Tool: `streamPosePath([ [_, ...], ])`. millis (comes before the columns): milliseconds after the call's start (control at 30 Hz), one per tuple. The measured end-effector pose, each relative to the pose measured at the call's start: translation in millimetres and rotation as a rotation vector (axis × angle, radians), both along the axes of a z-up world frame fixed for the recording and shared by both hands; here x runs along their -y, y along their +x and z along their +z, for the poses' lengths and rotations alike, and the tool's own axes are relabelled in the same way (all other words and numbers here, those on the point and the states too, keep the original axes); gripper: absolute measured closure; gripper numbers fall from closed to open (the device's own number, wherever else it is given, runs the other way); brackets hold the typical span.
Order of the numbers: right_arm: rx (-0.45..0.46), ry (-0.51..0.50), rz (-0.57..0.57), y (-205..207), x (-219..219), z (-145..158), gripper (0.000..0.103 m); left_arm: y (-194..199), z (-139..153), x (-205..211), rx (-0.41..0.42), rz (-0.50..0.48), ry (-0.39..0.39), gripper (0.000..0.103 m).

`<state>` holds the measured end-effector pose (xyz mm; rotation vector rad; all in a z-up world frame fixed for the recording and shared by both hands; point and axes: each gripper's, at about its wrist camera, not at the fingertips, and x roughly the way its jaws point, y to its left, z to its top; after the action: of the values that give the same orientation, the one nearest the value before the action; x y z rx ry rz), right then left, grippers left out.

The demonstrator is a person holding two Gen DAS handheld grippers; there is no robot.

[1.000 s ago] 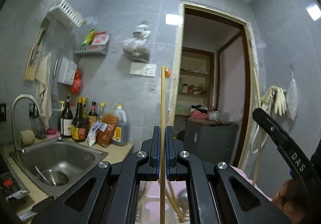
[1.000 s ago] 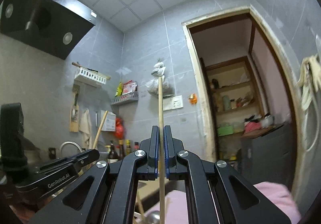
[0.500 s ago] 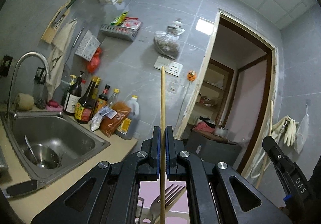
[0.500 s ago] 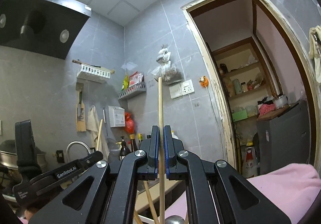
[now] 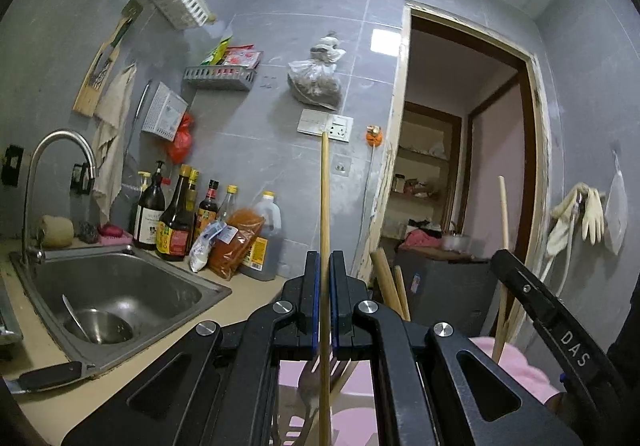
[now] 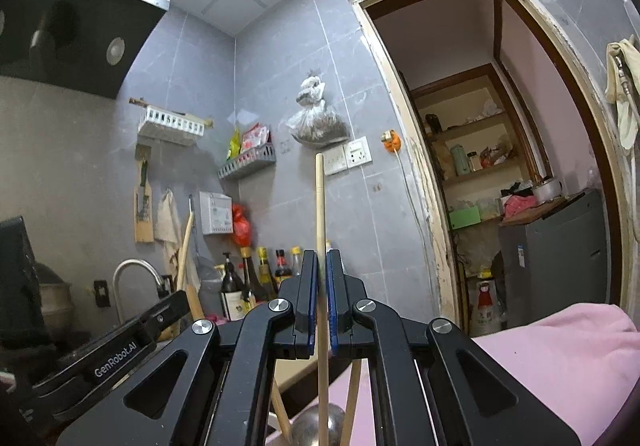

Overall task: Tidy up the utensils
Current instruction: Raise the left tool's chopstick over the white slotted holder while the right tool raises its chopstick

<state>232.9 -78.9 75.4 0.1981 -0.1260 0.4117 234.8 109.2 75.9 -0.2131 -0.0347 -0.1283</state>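
Left gripper point(image 5: 325, 266) clamped on upright wooden chopstick point(image 5: 325, 206), right gripper point(image 6: 319, 266) clamped on second upright chopstick point(image 6: 320, 214), steel sink point(image 5: 120, 286) at left, fork point(image 5: 312, 382) below.

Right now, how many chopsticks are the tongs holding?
2. One chopstick stands upright, pinched in the left tongs; the other chopstick stands upright in the right tongs. More sticks sit loose below, partly hidden.

Your left gripper point(image 5: 325, 266) pinches an upright wooden chopstick point(image 5: 325, 206), jaws closed on it. Left of that chopstick sit the steel sink point(image 5: 120, 286) and sauce bottles point(image 5: 176, 214); right of it, your right gripper point(image 5: 552, 326); below it, a fork point(image 5: 310, 382).
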Motion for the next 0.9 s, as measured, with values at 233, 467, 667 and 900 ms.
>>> streamPosePath([
  [233, -0.01, -0.038, -0.013, -4.5, -5.2, -9.7, 0.1, 2.3, -17.5, 3.6, -0.027, -0.011, 0.024, 0.101],
  [467, -0.03, -0.053, -0.013, -6.9, -6.5, -16.0, 0.1, -3.0, -22.7, 7.2, -0.022, -0.024, 0.039, 0.101],
  [667, -0.037, -0.065, -0.005, -7.4, -8.5, -18.7, 0.1, -4.2, -25.2, 6.7, -0.027, -0.032, 0.03, 0.101],
  [900, -0.042, -0.066, 0.0, -7.4, -8.0, -20.1, 0.099, -8.5, -25.8, 8.3, -0.027, -0.047, 0.03, 0.1],
])
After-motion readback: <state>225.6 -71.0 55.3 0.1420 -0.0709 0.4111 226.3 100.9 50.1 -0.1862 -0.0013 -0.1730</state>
